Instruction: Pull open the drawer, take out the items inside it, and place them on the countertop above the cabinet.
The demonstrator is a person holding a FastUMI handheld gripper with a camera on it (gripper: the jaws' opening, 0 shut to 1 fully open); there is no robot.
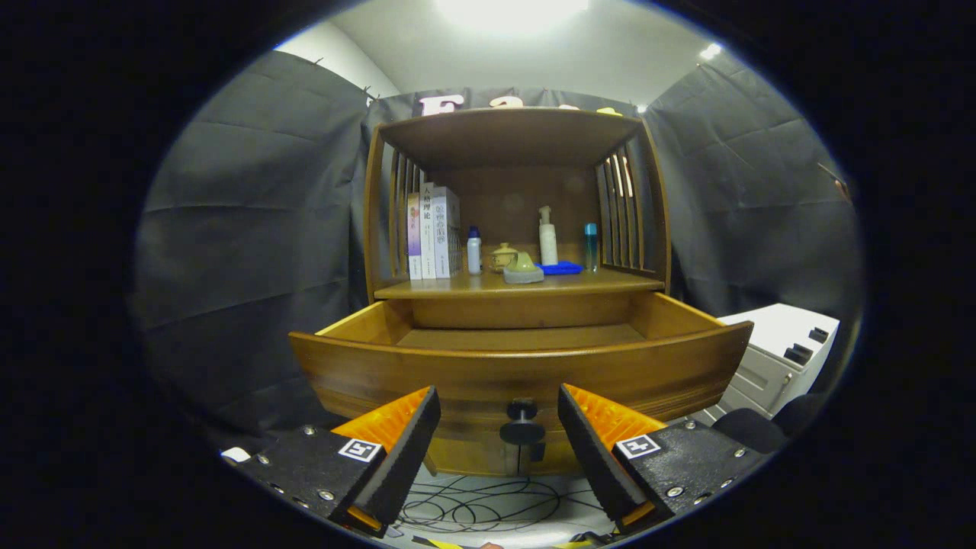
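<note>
Gripper view: gripper (499,415) fingers spread apart flanking the drawer knob (522,421); the wooden drawer (457,374), pulled open just ahead, looks heavy and rigid, best held by that knob.

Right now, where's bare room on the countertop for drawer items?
Countertop: bare strip along the front edge, widest right of the blue tray, toward the slatted side. Crowded mid-back: books, small bottle, teapot, green item, pump bottle, teal bottle. Gripper open around the drawer knob, not touching.
</note>
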